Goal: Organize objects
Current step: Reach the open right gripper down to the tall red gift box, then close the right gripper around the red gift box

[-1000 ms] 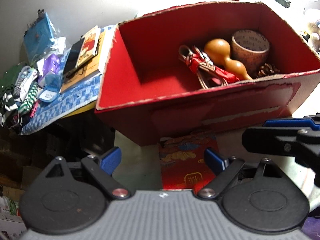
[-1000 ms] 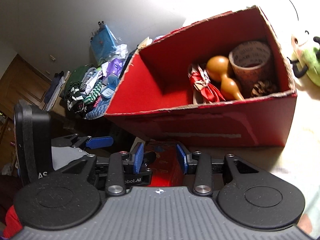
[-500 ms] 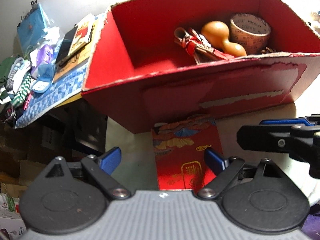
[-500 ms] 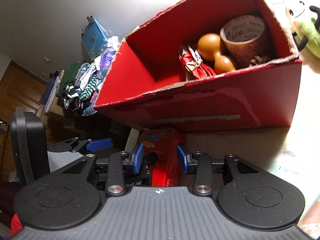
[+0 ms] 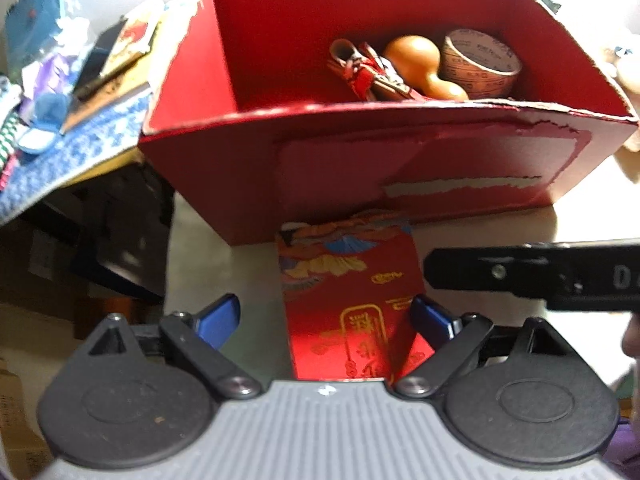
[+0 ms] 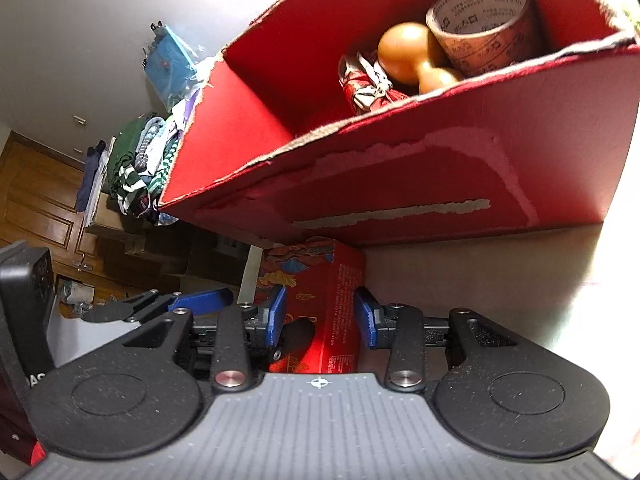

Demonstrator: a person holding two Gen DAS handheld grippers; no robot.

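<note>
Left wrist: my left gripper (image 5: 326,314) is spread open around the flat red gold-printed packet (image 5: 352,300), lying before the red cardboard box (image 5: 400,168). Right wrist: right gripper (image 6: 320,316) flanks the packet (image 6: 320,320); contact unclear.

Up and to the left of your gripper, a plain pale wall (image 6: 80,20) fills the background, brightly lit toward the top. Lower on that side stands wood panelling (image 6: 36,200), warm brown, with a small metal handle. Ahead of it you see a heap of folded clothes (image 6: 140,168) on stacked cardboard cartons (image 6: 108,216). Directly beneath your gripper runs the pale tabletop (image 5: 200,280), glaring white on its right. Left of it, a blue patterned cloth (image 5: 68,160) covers a lower surface.
</note>
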